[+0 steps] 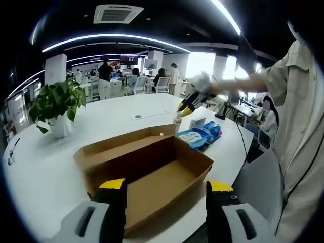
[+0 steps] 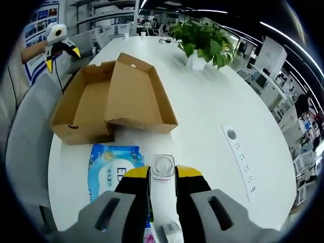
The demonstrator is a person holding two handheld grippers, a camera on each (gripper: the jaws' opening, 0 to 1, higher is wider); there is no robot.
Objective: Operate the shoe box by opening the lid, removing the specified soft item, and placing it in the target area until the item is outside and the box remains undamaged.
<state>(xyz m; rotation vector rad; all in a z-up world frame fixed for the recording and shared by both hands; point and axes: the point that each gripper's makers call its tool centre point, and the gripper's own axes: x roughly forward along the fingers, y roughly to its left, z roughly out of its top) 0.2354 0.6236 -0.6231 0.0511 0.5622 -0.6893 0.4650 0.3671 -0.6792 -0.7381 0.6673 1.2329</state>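
White oval office table [image 2: 202,116]. Nearest, right gripper [image 2: 163,178] clamps a white plastic bottle [image 2: 163,192], just beside a blue wet-wipe pack [image 2: 112,167]. Beyond the pack sits the open brown cardboard shoe box [image 2: 109,101]; left gripper [image 1: 164,188], jaws wide, holds nothing at its rim. Farther off stands a potted green plant [image 2: 202,43].

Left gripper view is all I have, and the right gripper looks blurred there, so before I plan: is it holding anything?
Observer: Yes. The right gripper has its jaws closed on a white bottle with a clear cap.
Operator: Where is it relative to the wipes?
Observer: Just above the blue wipes pack, which lies flat beside the open shoe box.
Operator: Anything else near it?
Observer: A socket panel sits in the tabletop, off to one side of the bottle.
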